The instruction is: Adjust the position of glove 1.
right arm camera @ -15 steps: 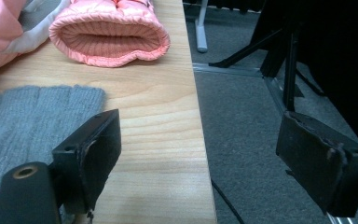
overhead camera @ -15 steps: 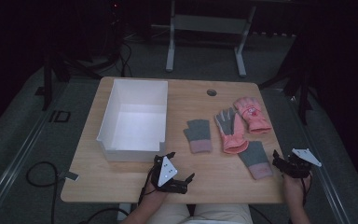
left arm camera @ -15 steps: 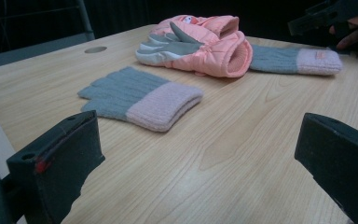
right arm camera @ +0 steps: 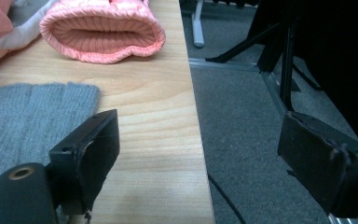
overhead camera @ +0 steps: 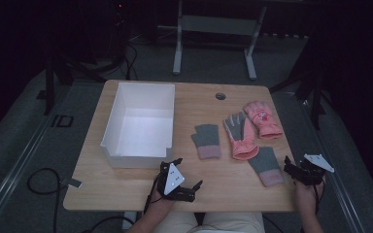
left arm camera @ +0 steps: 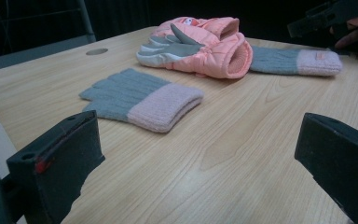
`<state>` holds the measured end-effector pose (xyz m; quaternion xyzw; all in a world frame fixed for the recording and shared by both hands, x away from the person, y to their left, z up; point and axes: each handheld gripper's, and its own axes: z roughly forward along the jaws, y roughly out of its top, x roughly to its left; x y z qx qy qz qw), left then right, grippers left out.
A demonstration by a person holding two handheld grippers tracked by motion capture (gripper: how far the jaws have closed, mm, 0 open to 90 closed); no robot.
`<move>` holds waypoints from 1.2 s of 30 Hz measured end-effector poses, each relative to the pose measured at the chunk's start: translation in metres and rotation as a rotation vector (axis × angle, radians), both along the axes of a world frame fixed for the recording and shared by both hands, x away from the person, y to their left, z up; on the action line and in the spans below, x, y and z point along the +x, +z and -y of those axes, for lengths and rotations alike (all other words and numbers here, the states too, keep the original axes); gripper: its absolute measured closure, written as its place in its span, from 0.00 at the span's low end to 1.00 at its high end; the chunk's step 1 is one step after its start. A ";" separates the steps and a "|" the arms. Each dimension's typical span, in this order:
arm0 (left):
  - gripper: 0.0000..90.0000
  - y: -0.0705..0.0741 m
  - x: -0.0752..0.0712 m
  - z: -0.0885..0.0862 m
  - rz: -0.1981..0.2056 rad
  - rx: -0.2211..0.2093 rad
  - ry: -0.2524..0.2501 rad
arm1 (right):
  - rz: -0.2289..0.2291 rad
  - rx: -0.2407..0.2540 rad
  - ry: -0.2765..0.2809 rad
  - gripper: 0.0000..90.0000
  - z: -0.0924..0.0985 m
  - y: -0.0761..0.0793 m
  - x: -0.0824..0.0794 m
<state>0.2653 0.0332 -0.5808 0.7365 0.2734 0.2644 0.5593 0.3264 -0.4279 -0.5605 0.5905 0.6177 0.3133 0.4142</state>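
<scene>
Left gripper view: knit glove [left arm camera: 296, 60] cuff label, writing unreadable.

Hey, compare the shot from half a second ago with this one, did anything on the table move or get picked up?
Nothing visibly changed. The left gripper and right gripper rest at the near edge with jaws open and empty, as before. The four gloves, two grey and two pink, and the white box lie where they were.
</scene>
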 end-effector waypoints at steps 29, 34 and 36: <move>0.00 0.000 -0.001 0.001 0.010 0.006 -0.016 | -0.178 0.082 0.074 0.13 -0.021 0.048 0.015; 0.00 0.000 -0.001 0.000 0.010 0.004 -0.015 | -0.140 0.080 0.083 0.15 -0.030 0.066 0.020; 0.00 0.000 -0.001 0.000 0.012 0.004 -0.017 | -0.136 0.085 0.090 0.15 -0.032 0.072 0.023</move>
